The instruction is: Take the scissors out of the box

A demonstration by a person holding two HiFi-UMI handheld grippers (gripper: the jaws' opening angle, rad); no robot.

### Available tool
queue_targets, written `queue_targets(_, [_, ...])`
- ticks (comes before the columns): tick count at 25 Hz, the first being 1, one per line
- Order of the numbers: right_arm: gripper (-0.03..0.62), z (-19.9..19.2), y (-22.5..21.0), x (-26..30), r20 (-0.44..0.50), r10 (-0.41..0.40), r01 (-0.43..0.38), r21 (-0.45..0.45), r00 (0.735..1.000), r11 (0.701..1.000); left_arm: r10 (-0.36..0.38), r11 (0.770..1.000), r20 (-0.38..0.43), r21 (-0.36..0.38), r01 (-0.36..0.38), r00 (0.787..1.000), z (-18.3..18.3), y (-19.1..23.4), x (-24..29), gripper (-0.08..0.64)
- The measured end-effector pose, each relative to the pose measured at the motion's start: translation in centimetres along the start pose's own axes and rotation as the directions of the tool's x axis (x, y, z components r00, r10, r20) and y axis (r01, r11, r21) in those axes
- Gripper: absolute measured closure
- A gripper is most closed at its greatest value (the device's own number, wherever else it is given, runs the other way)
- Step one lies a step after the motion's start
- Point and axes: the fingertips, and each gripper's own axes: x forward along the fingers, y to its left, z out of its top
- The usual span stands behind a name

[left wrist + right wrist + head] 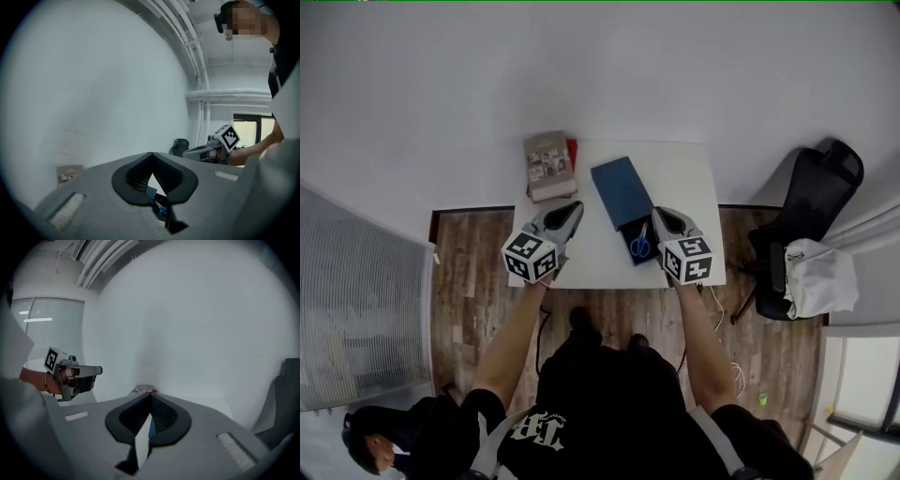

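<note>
Jaws of left gripper (575,209) and right gripper (660,215), both closed and empty, should open before gripping blue-handled scissors (639,241) in dark blue box (621,190).

Small office room, sparse.
White desk (586,253) at centre against bare white wall (581,66); black swivel chair (814,197) at 3 o'clock, white bag (820,277) on it; wood-plank floor (469,281); ribbed glass partition (356,309) at 8 o'clock.
</note>
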Motion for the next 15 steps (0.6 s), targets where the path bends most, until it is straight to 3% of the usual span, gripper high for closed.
queue_targets(15, [0.588, -0.3, 2.4, 4.9, -0.044, -0.098, 0.1, 0.032, 0.994, 0.995, -0.097, 0.995, -0.042, -0.023, 0.096, 0.994, -1.5, 6.1, -1.1, 0.561])
